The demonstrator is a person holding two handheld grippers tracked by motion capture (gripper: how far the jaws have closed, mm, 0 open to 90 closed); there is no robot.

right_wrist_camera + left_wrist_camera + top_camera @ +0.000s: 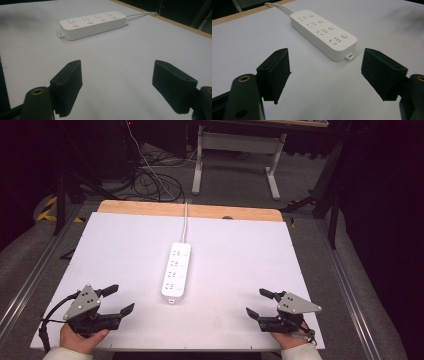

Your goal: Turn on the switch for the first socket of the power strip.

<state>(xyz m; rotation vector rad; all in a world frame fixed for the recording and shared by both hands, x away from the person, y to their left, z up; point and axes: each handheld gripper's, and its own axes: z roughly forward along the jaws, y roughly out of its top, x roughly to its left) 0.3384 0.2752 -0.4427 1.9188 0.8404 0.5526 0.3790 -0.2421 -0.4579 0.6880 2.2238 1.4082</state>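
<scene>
Tongs, left (119, 301) and right (260, 303), both spread wide, empty; power strip (176, 271) mid-table (250, 255), risk: a one-sided nudge could skid it.

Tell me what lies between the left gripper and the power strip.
Nothing: in the left gripper view, bare white tabletop runs from the open left gripper to the power strip.
</scene>
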